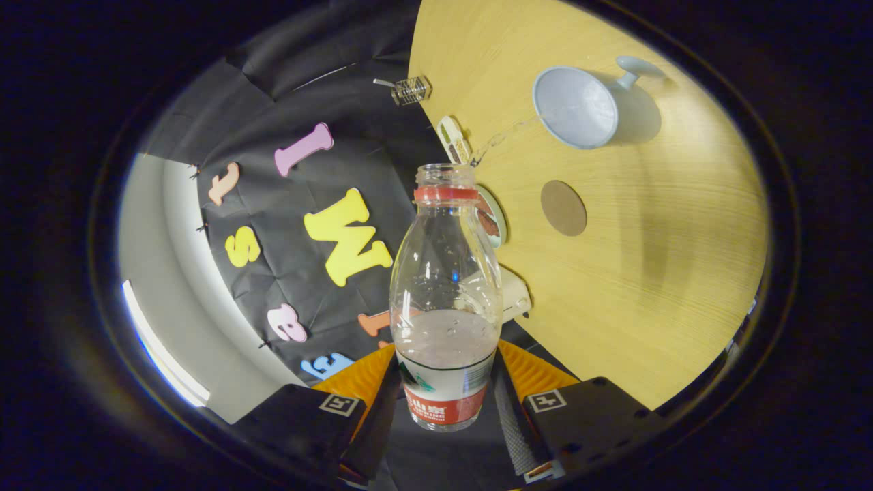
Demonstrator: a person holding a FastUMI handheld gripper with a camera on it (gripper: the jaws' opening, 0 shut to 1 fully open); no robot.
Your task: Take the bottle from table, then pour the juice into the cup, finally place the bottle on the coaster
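My gripper (pixel 443 402) is shut on a clear plastic bottle (pixel 445 286), both fingers pressing its labelled base. The bottle has a red neck ring and no cap, and pale liquid fills its lower part near the fingers. The whole view is rolled, so the wooden table (pixel 648 286) stands tilted beyond the bottle. A thin stream of liquid (pixel 498 140) runs from the bottle's mouth toward a light blue cup (pixel 578 106) with a handle, which sits on the table beyond the fingers. A round brown coaster (pixel 563 208) lies on the table between the bottle and the cup.
A small clear block (pixel 411 90) sits at the table's far edge. Some small items (pixel 453 140) and a round dish-like object (pixel 492 217) lie along the table edge behind the bottle's neck. The booth's black cloth wall (pixel 286 225) hangs beside the table.
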